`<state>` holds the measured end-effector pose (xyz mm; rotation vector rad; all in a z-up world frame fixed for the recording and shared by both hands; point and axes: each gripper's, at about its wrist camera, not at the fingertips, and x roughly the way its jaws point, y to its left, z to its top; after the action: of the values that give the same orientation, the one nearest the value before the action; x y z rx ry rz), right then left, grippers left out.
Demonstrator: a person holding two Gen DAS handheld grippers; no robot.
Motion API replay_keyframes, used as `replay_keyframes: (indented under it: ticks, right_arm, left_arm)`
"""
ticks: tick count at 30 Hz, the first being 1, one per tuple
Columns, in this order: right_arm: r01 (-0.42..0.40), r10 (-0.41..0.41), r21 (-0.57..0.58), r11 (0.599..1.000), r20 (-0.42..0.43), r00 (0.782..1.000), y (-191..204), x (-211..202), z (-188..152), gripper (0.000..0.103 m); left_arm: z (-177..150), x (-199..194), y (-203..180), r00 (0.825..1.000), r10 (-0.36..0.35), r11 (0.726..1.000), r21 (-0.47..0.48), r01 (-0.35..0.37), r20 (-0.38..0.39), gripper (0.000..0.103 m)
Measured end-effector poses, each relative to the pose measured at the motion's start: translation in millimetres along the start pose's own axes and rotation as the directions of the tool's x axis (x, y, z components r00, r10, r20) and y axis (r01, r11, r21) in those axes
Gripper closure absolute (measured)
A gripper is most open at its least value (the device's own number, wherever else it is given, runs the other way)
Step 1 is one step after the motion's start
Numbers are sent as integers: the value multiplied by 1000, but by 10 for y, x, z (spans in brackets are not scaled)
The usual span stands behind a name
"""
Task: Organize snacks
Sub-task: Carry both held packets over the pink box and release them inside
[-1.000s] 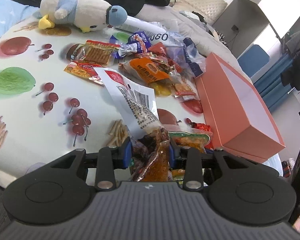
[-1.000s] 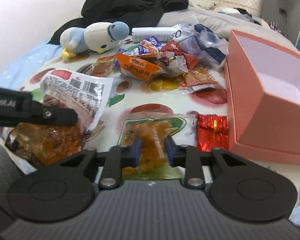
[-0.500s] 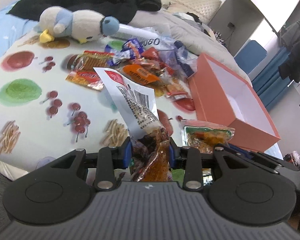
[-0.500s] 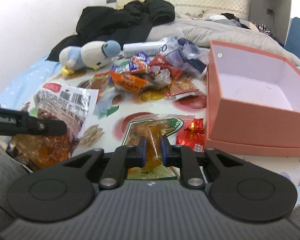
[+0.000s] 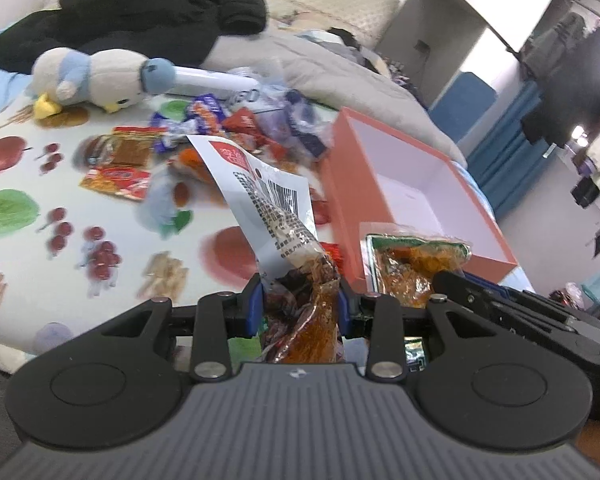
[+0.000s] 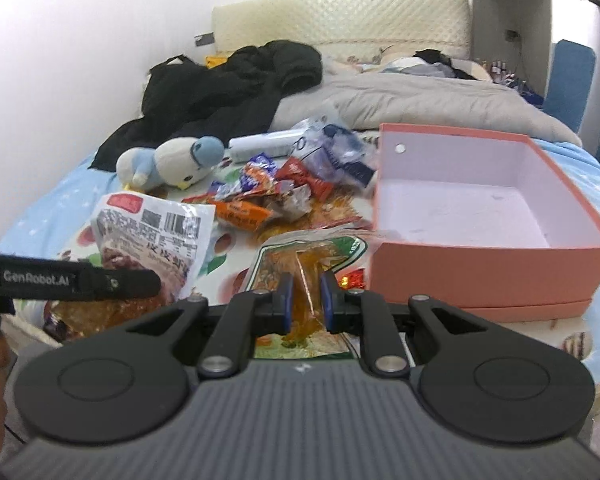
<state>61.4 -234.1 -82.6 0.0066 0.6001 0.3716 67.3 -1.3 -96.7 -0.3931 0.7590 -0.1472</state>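
Observation:
My left gripper (image 5: 300,300) is shut on a white barcode snack packet (image 5: 272,208) with brown contents, held above the fruit-print cloth; the packet also shows in the right wrist view (image 6: 152,232). My right gripper (image 6: 305,294) is shut on a green-edged packet of orange snack (image 6: 300,256), lifted near the box front; it shows in the left wrist view (image 5: 412,256) too. The open salmon box (image 6: 488,264) with an empty white inside stands to the right (image 5: 356,184). A pile of loose snack packets (image 6: 268,196) lies behind.
A blue and white plush bird (image 6: 172,164) and a white tube (image 6: 264,146) lie beyond the pile. A black jacket (image 6: 228,88) and grey duvet (image 6: 420,104) cover the bed's far end. A red foil packet (image 6: 350,280) lies by the box.
Both grippers have lifted higher with their packets. The right gripper's packet has come off the cloth and moved toward the box; the views have pulled back from the bed.

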Motion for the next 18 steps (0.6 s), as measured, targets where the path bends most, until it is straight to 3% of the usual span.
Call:
replay_keyframes:
  ticks: [11,18]
  right_arm:
    - [101,-103,49,994,55,993,-404,-359,11,86]
    - [147,-153,78,986,76,985,-692,-316,124,86]
  left_arm:
    - [17,185,-589,994,-109,991,78,110,-18,63]
    - [279,539,-917,987,-149,978,141,155,-53,63]
